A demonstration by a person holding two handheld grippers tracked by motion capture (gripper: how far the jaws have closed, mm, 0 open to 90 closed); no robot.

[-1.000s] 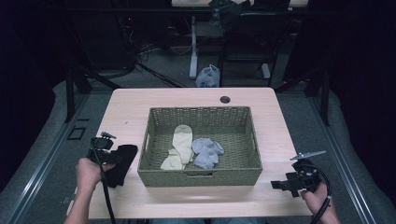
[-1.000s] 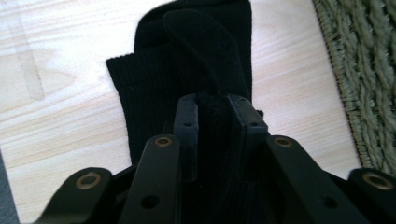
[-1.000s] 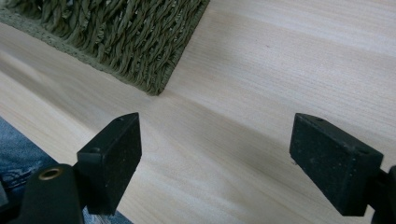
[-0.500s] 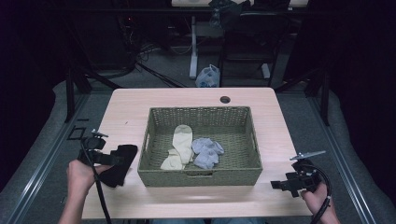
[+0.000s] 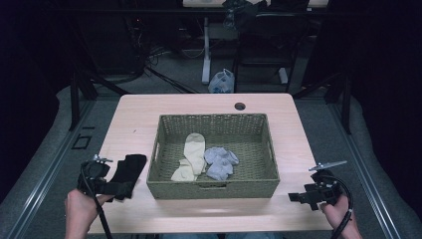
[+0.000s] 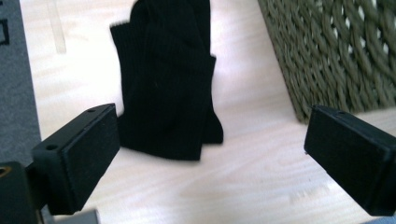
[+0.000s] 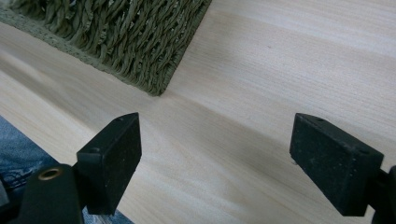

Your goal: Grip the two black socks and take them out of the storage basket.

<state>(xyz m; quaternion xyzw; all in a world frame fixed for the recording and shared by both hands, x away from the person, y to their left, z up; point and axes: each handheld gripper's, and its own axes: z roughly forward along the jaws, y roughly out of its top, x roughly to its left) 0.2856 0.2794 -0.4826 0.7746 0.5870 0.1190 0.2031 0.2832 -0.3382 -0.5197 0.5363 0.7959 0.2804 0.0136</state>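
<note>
We saw the black sock [image 6: 166,79] cut off by the top edge in the left gripper view. Beside the sock, the basket [image 6: 327,51] ran off the top and right edges. From above, the sock's near end hid part of the left gripper [image 5: 99,180].

One woven basket [image 5: 214,184], one black sock [image 5: 125,174], one cream sock [image 5: 191,154], one grey sock bundle [image 5: 220,162], two tongs.
</note>
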